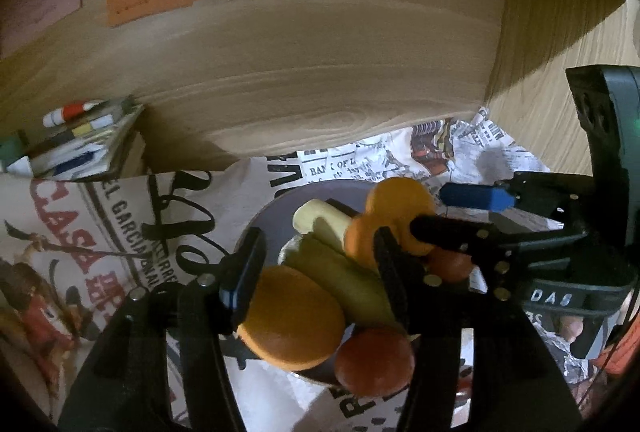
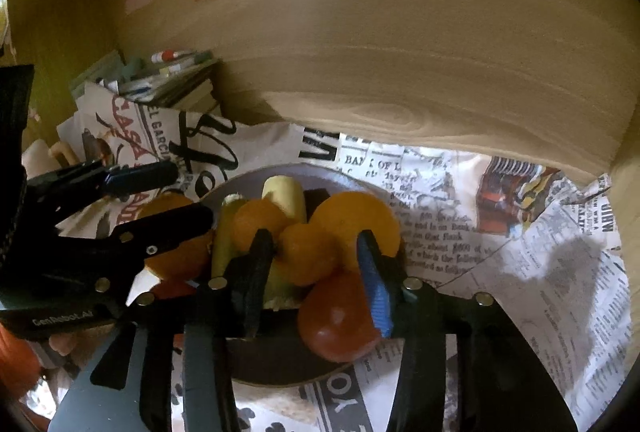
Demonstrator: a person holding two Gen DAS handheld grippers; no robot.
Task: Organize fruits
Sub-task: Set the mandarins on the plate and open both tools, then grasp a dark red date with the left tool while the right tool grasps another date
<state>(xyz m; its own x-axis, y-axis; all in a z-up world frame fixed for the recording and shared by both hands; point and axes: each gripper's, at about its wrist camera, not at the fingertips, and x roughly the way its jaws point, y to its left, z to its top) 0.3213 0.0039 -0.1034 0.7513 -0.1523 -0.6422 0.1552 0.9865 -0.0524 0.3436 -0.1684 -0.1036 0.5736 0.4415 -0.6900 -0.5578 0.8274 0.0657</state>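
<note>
Hovering over the plate (image 1: 276, 207) of fruit, your left claw (image 1: 312, 268) gapes around the big orange (image 1: 294, 318); your right claw (image 2: 316, 268) spreads above the tomato (image 2: 336, 320).

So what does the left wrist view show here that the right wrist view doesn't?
Only the left wrist view shows the left tongs end-on, open around a large orange, and the "DAS" lettering on the right tongs' body. Only the right wrist view shows the right tongs end-on, open over the fruit pile with a red fruit beside the blue pad, plus "GenRobot.AI" lettering on the left tongs. Both show the grey plate heaped with fruit, the newspaper-print cloth, the stack of books and the wooden panel with paper notes.
</note>
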